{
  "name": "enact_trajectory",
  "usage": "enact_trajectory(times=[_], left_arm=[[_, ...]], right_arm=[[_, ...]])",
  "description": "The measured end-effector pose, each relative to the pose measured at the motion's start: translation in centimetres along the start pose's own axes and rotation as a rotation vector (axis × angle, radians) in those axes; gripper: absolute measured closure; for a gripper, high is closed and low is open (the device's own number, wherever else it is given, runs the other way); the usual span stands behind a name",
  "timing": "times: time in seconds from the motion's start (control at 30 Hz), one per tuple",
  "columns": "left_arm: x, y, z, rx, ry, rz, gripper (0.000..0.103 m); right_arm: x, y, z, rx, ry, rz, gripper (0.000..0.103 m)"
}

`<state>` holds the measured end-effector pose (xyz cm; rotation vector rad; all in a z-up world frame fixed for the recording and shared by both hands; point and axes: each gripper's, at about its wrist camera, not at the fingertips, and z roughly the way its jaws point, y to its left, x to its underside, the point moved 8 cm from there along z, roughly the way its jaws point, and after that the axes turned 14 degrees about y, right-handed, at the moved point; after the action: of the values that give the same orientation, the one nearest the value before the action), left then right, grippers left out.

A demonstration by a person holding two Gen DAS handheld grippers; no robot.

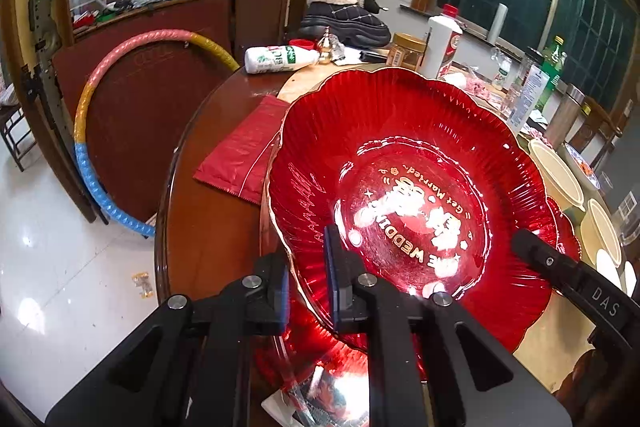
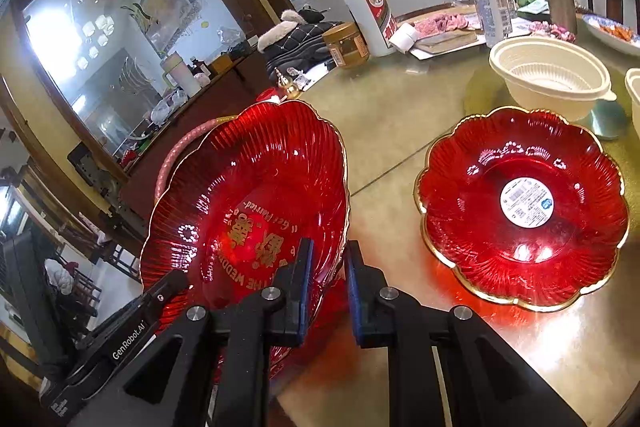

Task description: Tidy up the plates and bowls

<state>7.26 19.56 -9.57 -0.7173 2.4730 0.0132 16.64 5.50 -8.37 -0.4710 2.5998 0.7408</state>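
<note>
A red scalloped plate with gold lettering (image 1: 404,187) is lifted and tilted above the table; it also shows in the right wrist view (image 2: 248,195). My left gripper (image 1: 308,279) is shut on its left rim. My right gripper (image 2: 326,287) is shut on its opposite rim, and its finger shows in the left wrist view (image 1: 536,255). A second red plate with a white sticker (image 2: 524,207) lies flat on the table to the right. Two cream plastic bowls (image 2: 552,75) (image 1: 556,171) stand behind it. Another red plate (image 1: 320,367) lies under the held one.
The round table (image 2: 392,115) holds bottles (image 2: 370,15), a jar (image 2: 346,45), meat on a board (image 2: 440,23), a patterned dish (image 2: 612,31) and a red bag (image 1: 240,155). A hoop (image 1: 92,131) leans against a folded table on the left.
</note>
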Motion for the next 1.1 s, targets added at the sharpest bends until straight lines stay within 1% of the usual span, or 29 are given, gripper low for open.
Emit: enact_trajectory(times=[0.1, 0.3, 0.43, 0.53, 0.8, 0.87, 0.97, 1.03, 1.1], left_arm=[[-0.4, -0.1, -0.1, 0.001, -0.01, 0.021, 0.091], [-1.2, -1.0, 0.3, 0.005, -0.011, 0.067, 0.091], [-0.9, -1.2, 0.2, -0.006, -0.006, 0.091, 0.091], [-0.6, -0.8, -0.3, -0.012, -0.011, 0.086, 0.091], [1.0, 0.9, -1.6, -0.019, -0.022, 0.017, 0.09], [1.1, 1.3, -1.9, -0.014, -0.03, -0.009, 0.09], [1.3, 1.8, -2.7, -0.002, -0.047, -0.04, 0.09], [1.6, 1.5, -3.1, 0.007, -0.048, -0.032, 0.09], [2.0, 0.8, -3.3, 0.017, -0.043, -0.007, 0.09]], right_arm=[[0.1, 0.0, 0.0, 0.013, -0.009, -0.01, 0.088], [0.2, -1.0, 0.0, 0.001, -0.025, 0.014, 0.087], [0.1, -1.5, 0.1, -0.006, -0.019, 0.031, 0.088], [0.1, -1.1, 0.1, -0.006, -0.019, 0.015, 0.088], [0.2, 0.5, 0.1, -0.014, -0.011, -0.046, 0.089], [0.2, 1.2, -0.2, 0.009, -0.005, -0.06, 0.089], [0.9, 2.5, -1.2, 0.06, 0.005, -0.115, 0.088], [1.6, 2.7, -1.9, 0.075, 0.014, -0.131, 0.088], [2.3, 2.2, -2.8, 0.087, 0.012, -0.121, 0.087]])
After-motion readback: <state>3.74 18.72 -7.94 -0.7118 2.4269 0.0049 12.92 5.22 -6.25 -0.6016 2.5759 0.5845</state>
